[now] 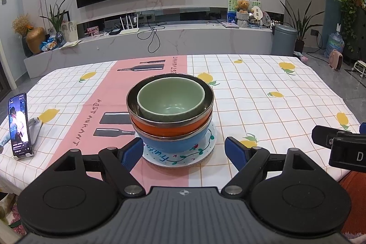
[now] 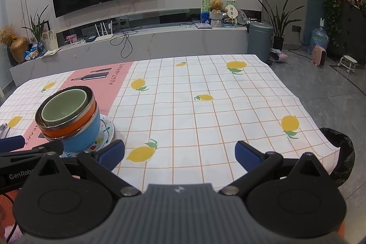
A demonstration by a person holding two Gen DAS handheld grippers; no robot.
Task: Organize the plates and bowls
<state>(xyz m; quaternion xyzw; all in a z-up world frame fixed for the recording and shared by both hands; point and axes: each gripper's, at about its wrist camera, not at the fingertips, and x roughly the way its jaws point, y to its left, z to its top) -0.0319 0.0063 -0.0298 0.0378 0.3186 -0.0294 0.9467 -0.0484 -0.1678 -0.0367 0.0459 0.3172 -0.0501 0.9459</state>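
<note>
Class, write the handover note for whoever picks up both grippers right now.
Left gripper: open, empty, facing the stack.
Right gripper: open, empty, over bare tablecloth to the stack's right.
Dishes: green bowl inside orange bowl inside blue bowl, all on the white plate.
Done: everything in view is stacked.
Left: nothing visible; check for stray dishes out of view.

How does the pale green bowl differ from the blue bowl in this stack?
The pale green ceramic bowl sits on top, nested inside the orange bowl; the blue bowl is at the bottom, resting on the white painted plate. The green one looks narrower and has no metal rim; the blue one has a steel rim. Both are upright and empty-looking.
</note>
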